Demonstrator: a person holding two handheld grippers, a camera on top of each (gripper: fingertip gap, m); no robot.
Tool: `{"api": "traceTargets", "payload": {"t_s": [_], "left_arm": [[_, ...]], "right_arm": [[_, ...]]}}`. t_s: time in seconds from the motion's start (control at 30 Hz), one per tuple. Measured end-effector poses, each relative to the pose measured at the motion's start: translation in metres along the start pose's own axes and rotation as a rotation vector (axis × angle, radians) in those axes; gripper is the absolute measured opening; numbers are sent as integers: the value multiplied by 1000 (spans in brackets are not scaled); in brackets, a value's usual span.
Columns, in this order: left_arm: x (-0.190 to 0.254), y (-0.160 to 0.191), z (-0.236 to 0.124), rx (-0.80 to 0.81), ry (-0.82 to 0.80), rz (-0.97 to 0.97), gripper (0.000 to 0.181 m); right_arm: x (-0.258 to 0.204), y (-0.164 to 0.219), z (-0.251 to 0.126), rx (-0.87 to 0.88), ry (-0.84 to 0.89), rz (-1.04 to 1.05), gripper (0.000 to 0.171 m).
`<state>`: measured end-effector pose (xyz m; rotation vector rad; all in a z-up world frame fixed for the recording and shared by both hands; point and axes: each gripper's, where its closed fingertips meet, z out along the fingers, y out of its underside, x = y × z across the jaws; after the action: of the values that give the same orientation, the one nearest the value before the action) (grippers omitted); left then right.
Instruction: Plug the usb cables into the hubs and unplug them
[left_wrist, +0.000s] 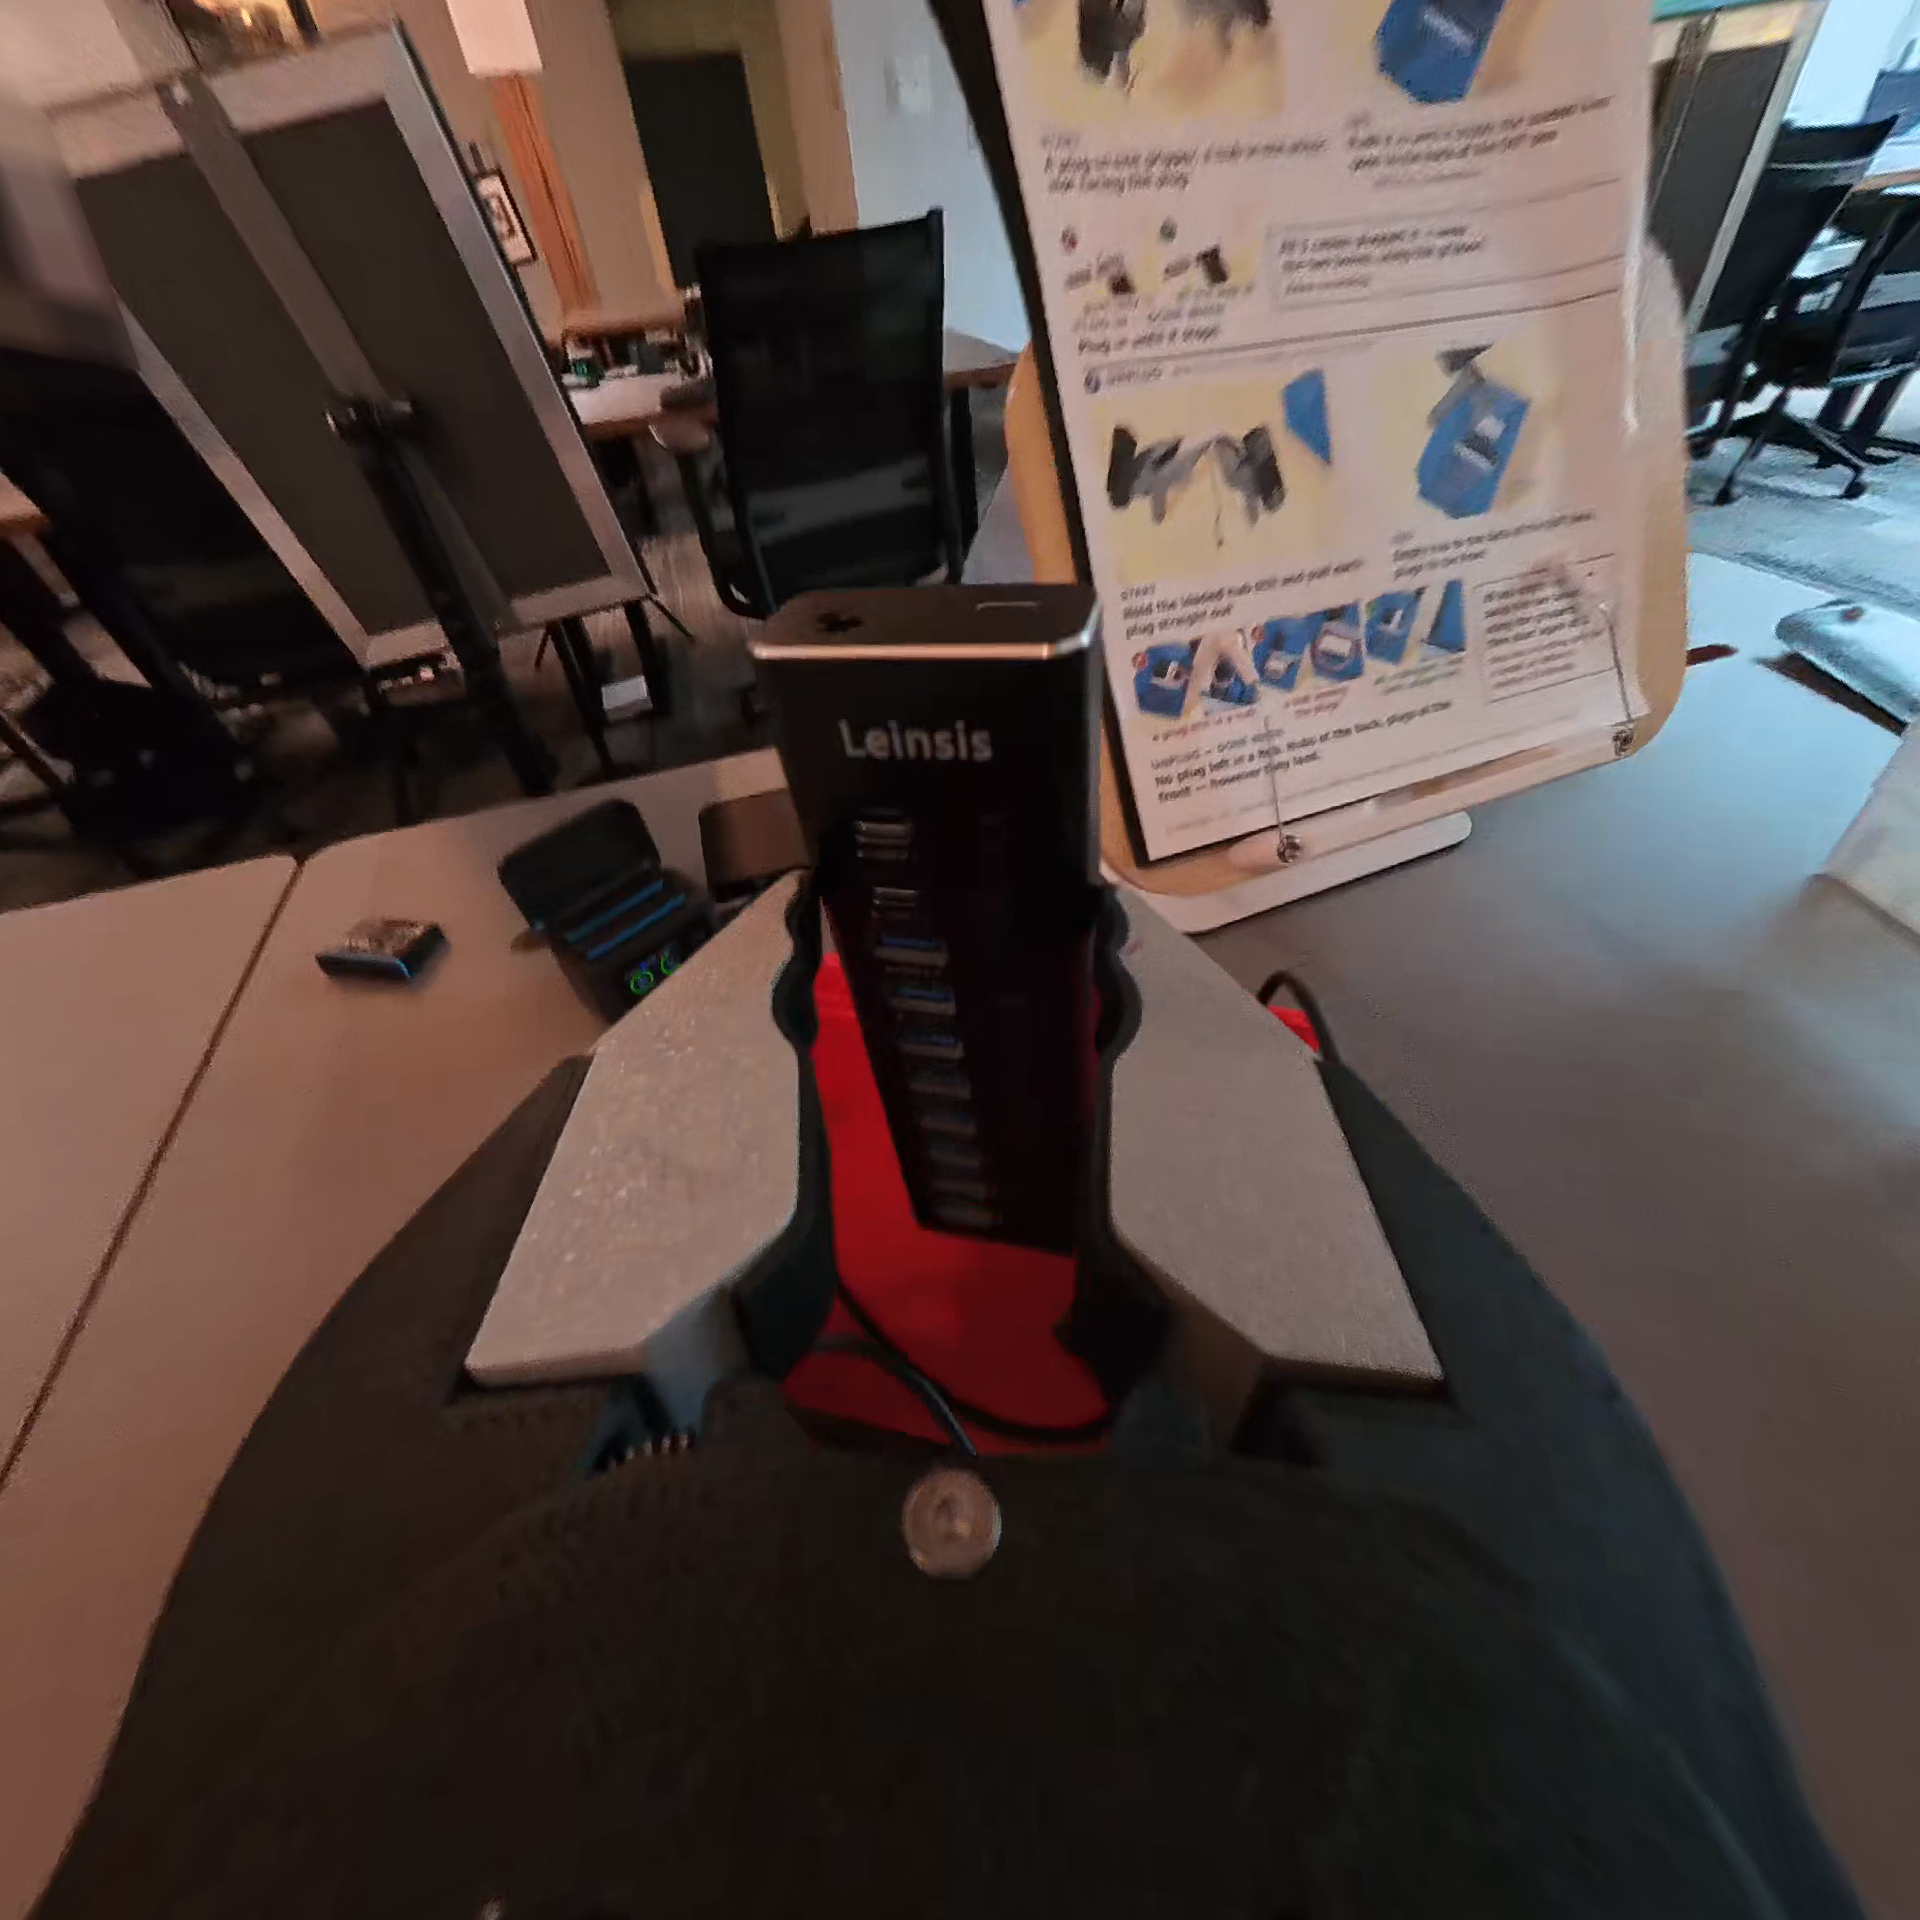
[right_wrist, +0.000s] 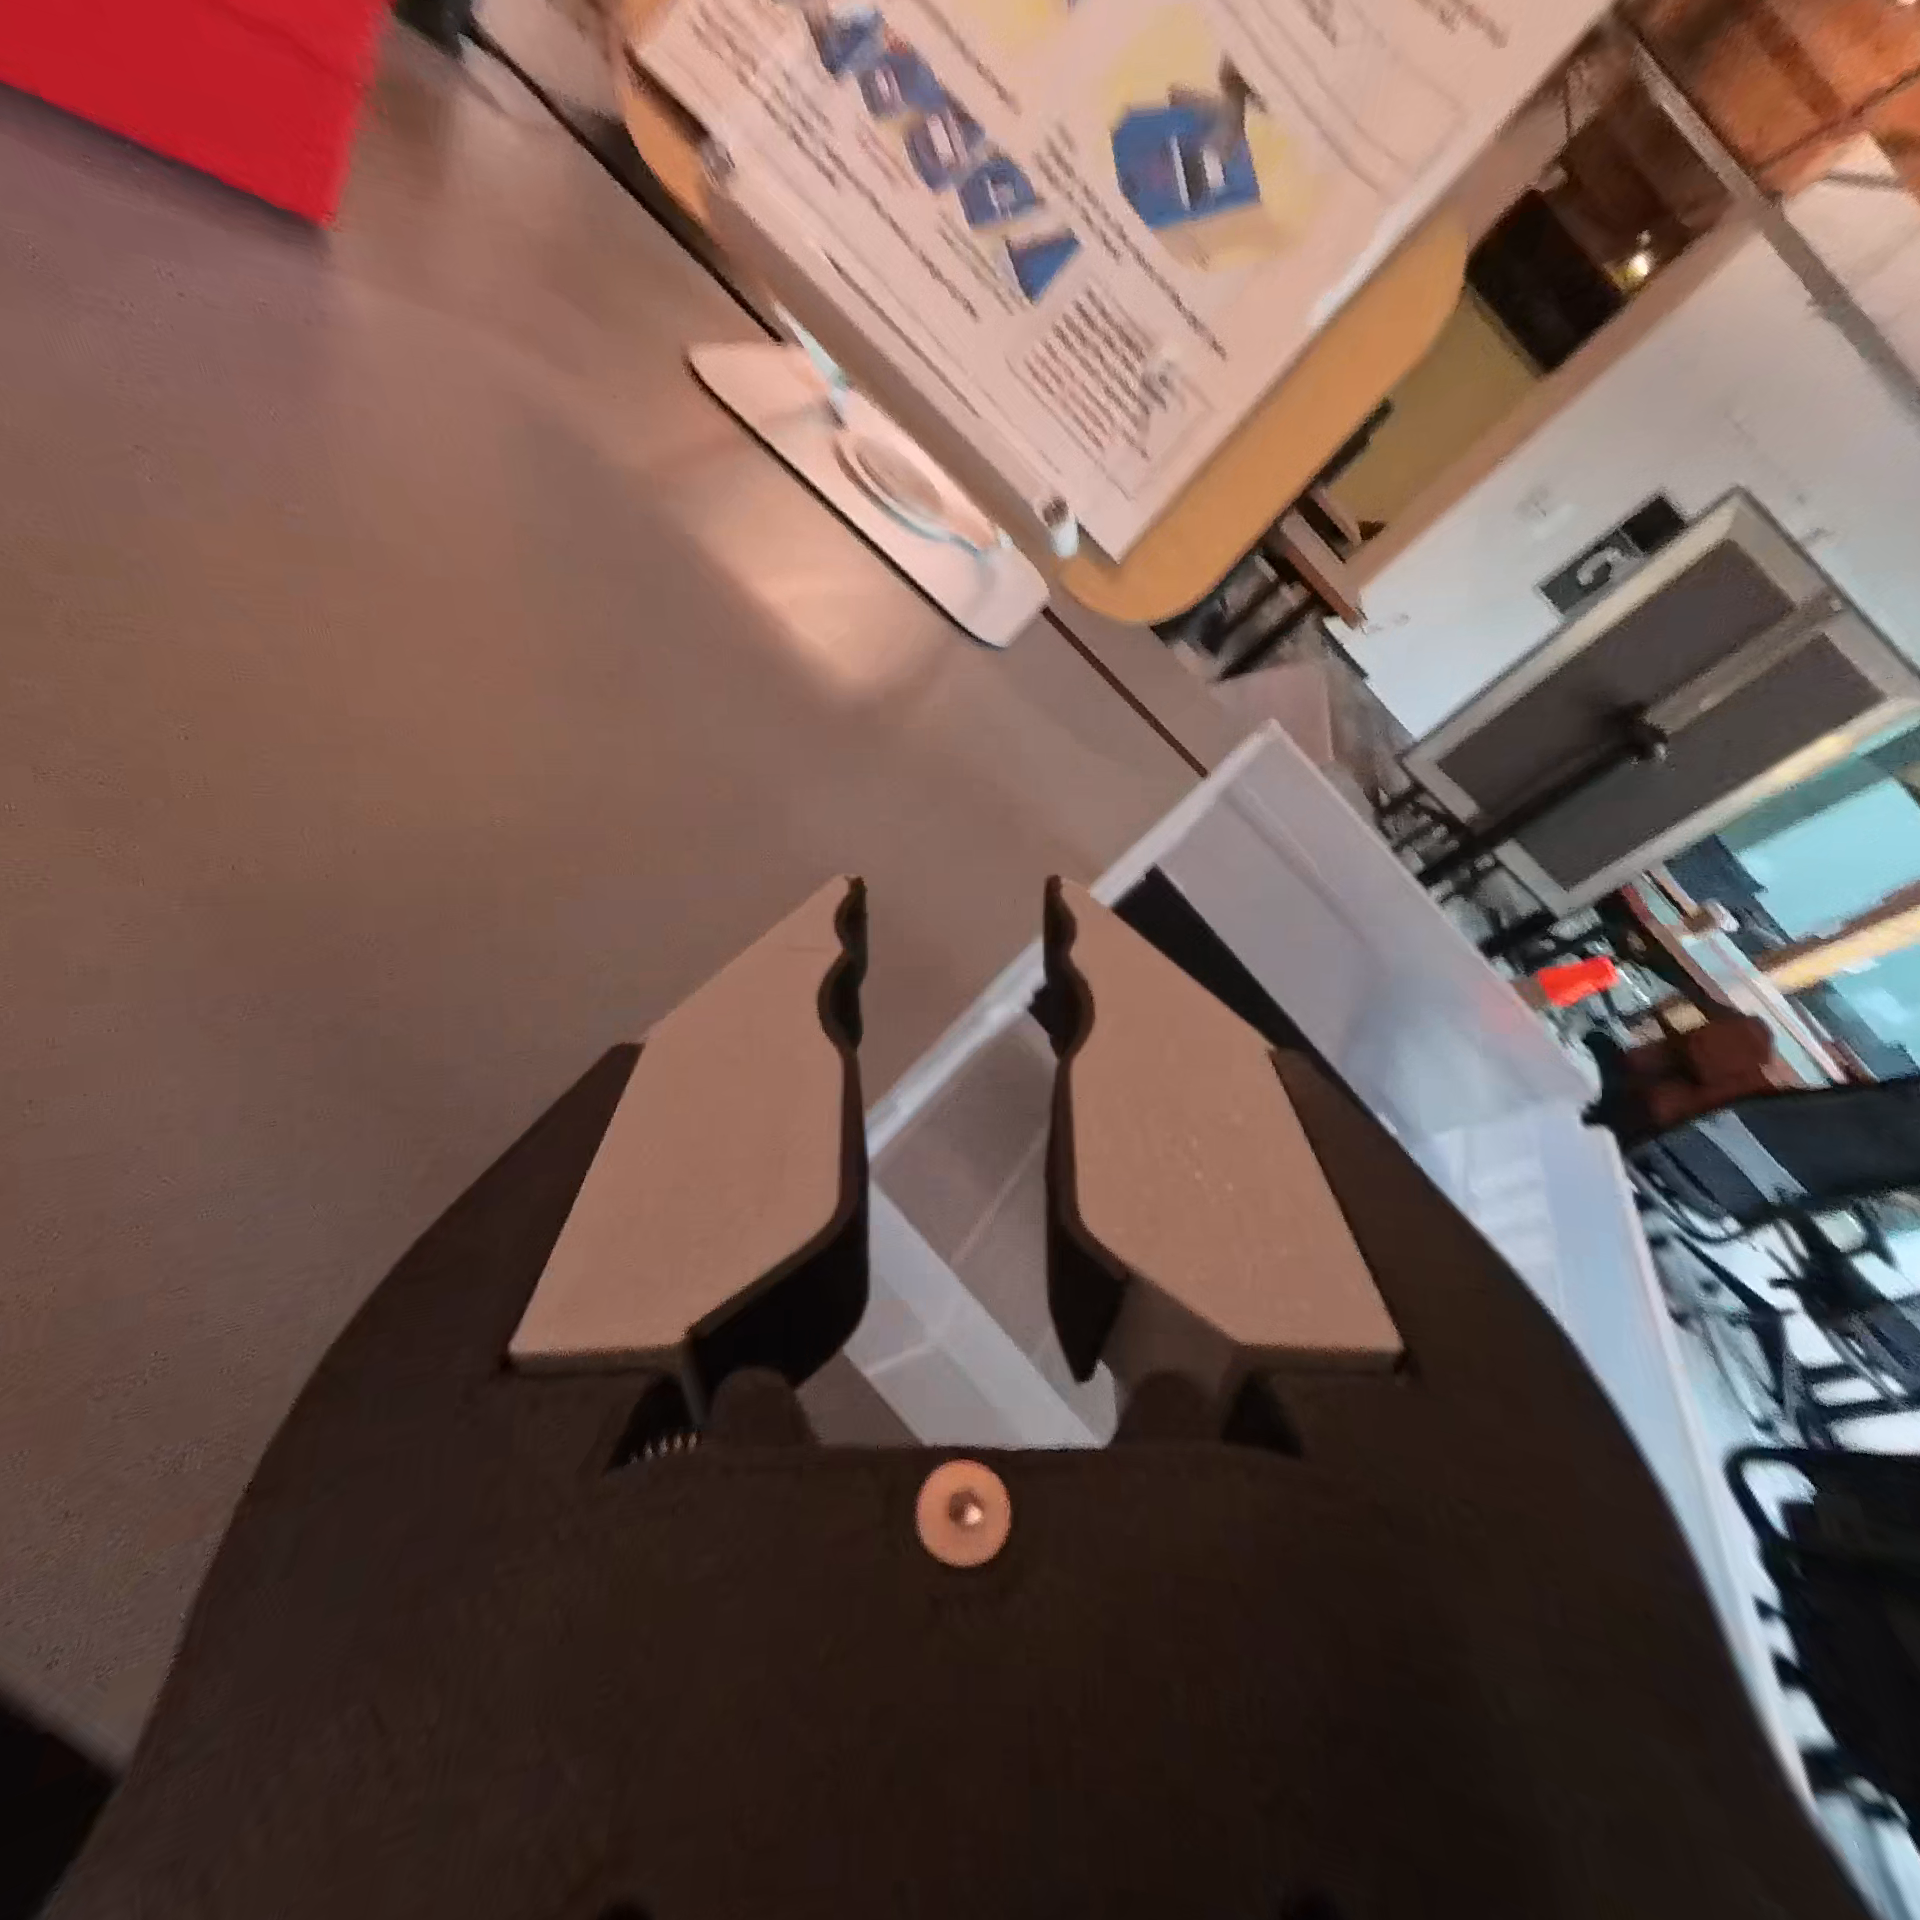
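My left gripper (left_wrist: 951, 914) is shut on a black USB hub (left_wrist: 935, 831) and holds it upright above a red cloth (left_wrist: 935, 1340). The hub has a silver top rim and a column of several ports, the lower ones blue; none has a plug in it. A thin black cable (left_wrist: 914, 1382) lies on the cloth under the hub. My right gripper (right_wrist: 954, 894) is open and empty, tilted over the grey table (right_wrist: 364, 675) at the edge of a clear plastic bin (right_wrist: 1299, 935). No USB plug shows in the right wrist view.
An instruction sheet on a wooden stand (left_wrist: 1340, 436) rises behind the hub and also shows in the right wrist view (right_wrist: 1039, 208). A black case (left_wrist: 613, 914) and a small black device (left_wrist: 379, 945) lie at the left. Chairs and boards stand beyond the table. One gripper's finger ends stand about 45 cm off the other's.
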<state>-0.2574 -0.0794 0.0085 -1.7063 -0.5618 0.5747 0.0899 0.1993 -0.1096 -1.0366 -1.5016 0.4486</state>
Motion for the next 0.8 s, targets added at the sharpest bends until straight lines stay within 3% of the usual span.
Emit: {"api": "traceTargets", "payload": {"t_s": [0.07,0.27,0.57,0.7,0.8], "left_arm": [[4,-13,-9,26,-12,47,51],[33,-43,-37,91,6,177,51],[129,-64,-64,214,89,356,51],[184,-40,-61,212,105,403,51],[226,-10,-52,208,138,443,51]], "right_arm": [[12,3,3,55,46,2,13],[20,-3,-6,11,-4,22,14],[-38,-144,-22,309,-543,301,23],[-30,-213,-6,414,-710,522,32],[-52,-234,10,362,-881,608,49]]}}
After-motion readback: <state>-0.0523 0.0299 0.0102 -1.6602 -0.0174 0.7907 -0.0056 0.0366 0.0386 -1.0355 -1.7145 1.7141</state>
